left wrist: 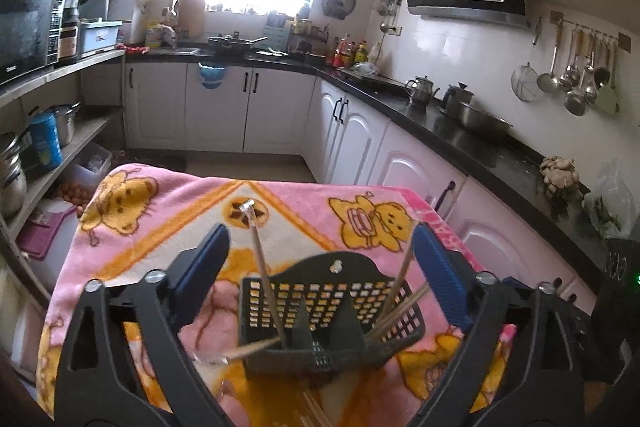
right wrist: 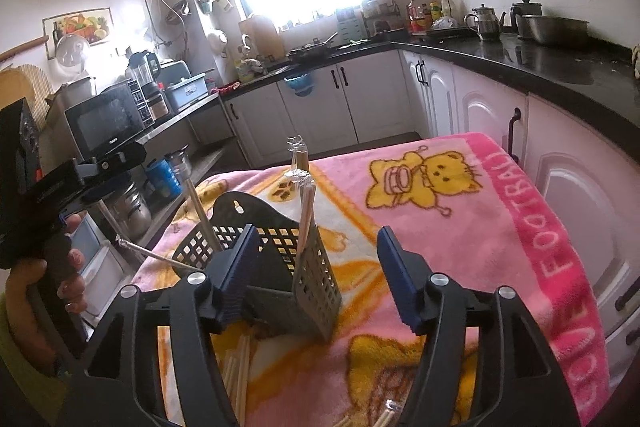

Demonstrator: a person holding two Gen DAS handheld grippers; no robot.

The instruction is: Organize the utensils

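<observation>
- Loose chopsticks (right wrist: 240,371): flat on blanket (right wrist: 460,227) at 6 o'clock of caddy, long axis running near to far.
- Left gripper (left wrist: 320,263), right gripper (right wrist: 316,263): both spread wide, empty, flanking caddy.
- Utensil caddy (left wrist: 328,311): upright mid-blanket; chopsticks inside lean, tips toward 11 and 1 o'clock.
- Step judged: part loaded. Next: pinch a loose stick, tilt upright, drop in.

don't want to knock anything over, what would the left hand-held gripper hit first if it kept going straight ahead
Probably the black perforated plastic utensil basket, which sits between the open fingers of the left hand-held gripper; its wooden chopsticks might touch first, as depth is unclear.
</observation>
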